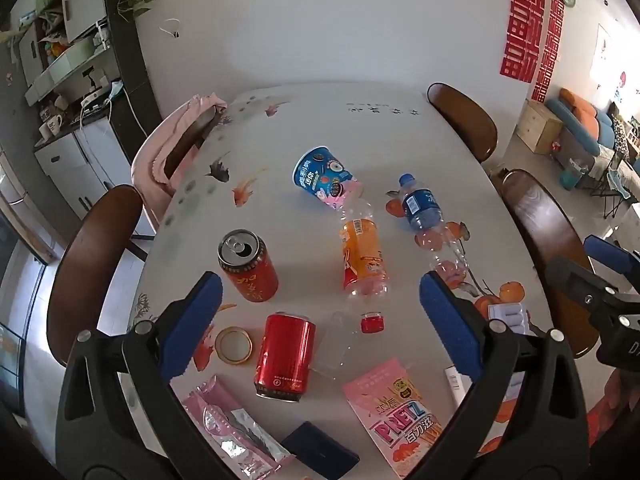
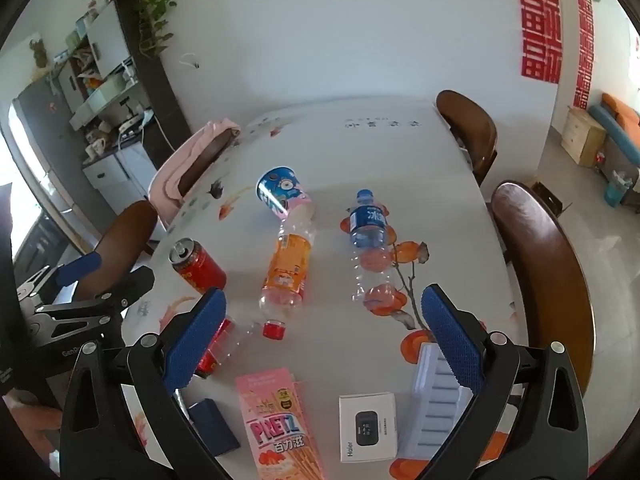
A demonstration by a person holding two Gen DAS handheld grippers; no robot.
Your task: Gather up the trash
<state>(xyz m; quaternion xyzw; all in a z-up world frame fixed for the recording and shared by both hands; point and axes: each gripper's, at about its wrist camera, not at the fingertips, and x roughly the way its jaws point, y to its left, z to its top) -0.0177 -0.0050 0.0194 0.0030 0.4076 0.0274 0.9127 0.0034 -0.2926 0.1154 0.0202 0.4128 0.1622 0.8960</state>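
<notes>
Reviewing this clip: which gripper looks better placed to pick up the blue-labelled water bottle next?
Probably right. The right gripper is open, with the blue-labelled water bottle lying just ahead between its fingers. From the open left gripper, that bottle lies off to the right.

White wall [image 1: 320, 32], wooden chairs [image 2: 552, 264] (perhaps four)

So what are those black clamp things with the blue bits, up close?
Each is a hand-held gripper: two black plastic fingers with cut-out slots and silver rivets, tipped with dimpled blue foam pads. One body carries partly hidden white lettering.
</notes>
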